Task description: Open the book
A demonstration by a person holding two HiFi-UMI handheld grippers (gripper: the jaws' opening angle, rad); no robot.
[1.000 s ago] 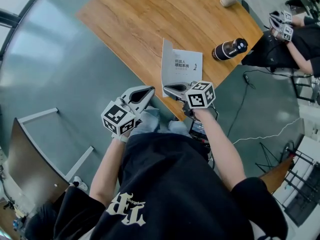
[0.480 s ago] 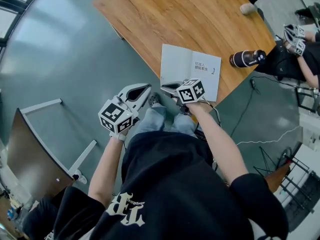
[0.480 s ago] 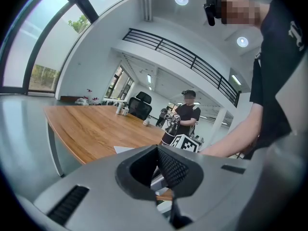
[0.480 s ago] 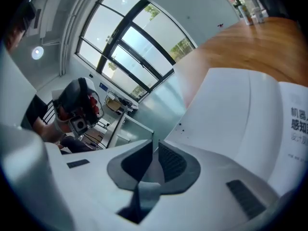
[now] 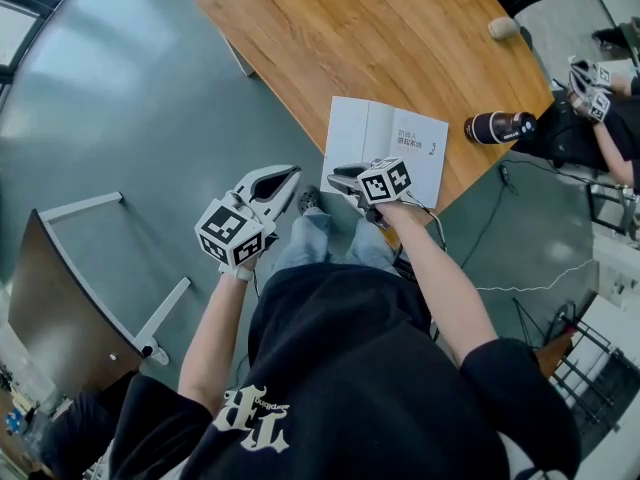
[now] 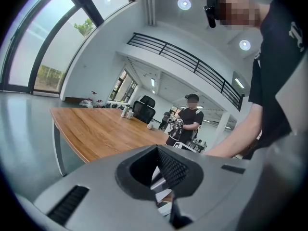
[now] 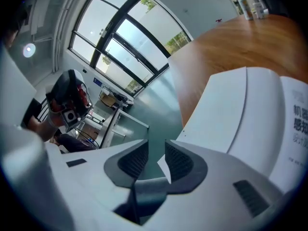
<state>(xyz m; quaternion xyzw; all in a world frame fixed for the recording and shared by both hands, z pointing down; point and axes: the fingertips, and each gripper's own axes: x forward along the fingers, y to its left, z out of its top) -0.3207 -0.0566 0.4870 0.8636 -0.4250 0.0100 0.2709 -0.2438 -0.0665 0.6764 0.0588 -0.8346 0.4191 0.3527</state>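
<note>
Lying open and flat on the wooden bench (image 5: 330,38), the book (image 5: 385,146) sits close to the edge nearest the person, its left page blank and its right page carrying a few lines of dark print. The right gripper (image 5: 342,176) is held low at the book's near left corner, marker cube (image 5: 385,181) facing up. In the right gripper view its jaws stand apart with the grey-green floor showing through the gap. A white corner of the book (image 7: 231,114) pokes in just beside one pad (image 7: 179,161), and the jaws are not closed on it. The left gripper (image 5: 290,176) hangs off the bench over the floor (image 5: 130,98), beside the person's knees and apart from the book. In the left gripper view its jaw tips meet at the far end with nothing between them, leaving only a slit lower down through which a bit of white shows. Further along the bench, to the right of the book, a dark bottle (image 5: 497,126) lies on its side near the edge. Past the bench corner another person (image 6: 190,121) in dark clothes holds a pair of grippers.
</note>
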